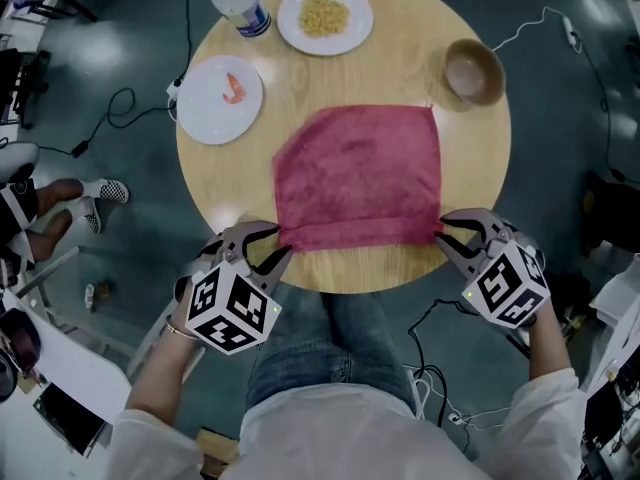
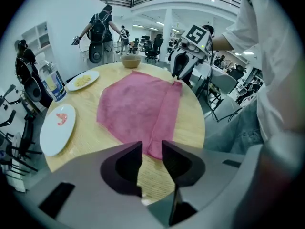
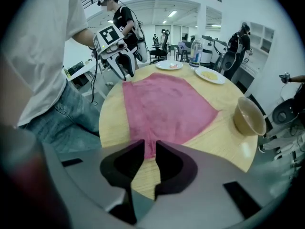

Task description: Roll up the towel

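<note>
- The towel [image 1: 360,173] lies spread on the table [image 1: 475,158], with its near edge folded over once. It looks soft, light and limp, so it is best taken at both ends of that fold.
- Left gripper [image 1: 275,246]: pitched steeply down at the fold's left corner, fingers slightly apart, not clamping.
- Right gripper [image 1: 445,231]: mirrored at the right corner, fingers narrowly apart, cloth at their tips.

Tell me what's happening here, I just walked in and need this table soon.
A person is working a red towel on the round table with two hand-held grippers. The towel's near edge is already folded over into a narrow band. The left gripper and right gripper sit at that band's two ends, jaws slightly apart, not clamping. A shrimp plate, a plate of yellow food, a bowl and a bottle stand beyond the towel.
</note>
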`<state>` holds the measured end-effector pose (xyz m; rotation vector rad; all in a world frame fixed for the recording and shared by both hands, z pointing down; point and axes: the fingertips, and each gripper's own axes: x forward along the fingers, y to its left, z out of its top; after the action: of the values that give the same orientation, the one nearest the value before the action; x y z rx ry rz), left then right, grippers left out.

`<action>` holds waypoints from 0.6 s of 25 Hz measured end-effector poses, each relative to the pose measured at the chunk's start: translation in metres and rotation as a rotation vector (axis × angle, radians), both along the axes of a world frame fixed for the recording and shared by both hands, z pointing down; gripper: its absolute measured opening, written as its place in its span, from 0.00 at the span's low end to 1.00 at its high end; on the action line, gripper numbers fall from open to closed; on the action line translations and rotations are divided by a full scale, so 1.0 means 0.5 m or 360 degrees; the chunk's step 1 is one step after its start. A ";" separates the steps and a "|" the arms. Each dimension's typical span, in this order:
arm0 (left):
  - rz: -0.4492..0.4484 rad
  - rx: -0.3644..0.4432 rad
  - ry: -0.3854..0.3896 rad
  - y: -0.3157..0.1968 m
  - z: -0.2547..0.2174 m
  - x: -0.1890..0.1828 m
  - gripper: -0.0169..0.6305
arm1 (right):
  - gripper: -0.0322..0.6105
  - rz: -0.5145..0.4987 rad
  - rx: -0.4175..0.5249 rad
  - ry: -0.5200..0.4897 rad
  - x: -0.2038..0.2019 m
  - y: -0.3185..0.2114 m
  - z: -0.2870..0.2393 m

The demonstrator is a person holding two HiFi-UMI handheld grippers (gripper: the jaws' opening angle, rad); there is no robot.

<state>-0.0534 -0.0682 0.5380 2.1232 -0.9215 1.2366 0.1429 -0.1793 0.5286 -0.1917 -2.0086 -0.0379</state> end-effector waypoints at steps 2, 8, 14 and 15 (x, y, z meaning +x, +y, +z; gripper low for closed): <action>0.0036 0.0026 -0.0004 0.011 -0.014 0.010 0.22 | 0.17 -0.0030 -0.0008 -0.0003 0.004 0.024 -0.011; 0.0278 0.0114 -0.0125 0.045 0.001 0.064 0.18 | 0.15 -0.0192 0.0073 0.0083 0.026 0.082 0.022; 0.0383 0.0161 -0.0246 0.051 0.028 0.067 0.16 | 0.14 -0.0185 0.0170 0.0068 0.026 0.070 0.042; 0.0382 0.0157 -0.0249 0.050 0.032 0.066 0.16 | 0.14 -0.0188 0.0178 0.0074 0.027 0.068 0.046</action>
<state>-0.0204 -0.0431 0.5539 2.2935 -0.8249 1.5227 0.1562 -0.1451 0.5515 -0.2373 -1.9411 -0.2185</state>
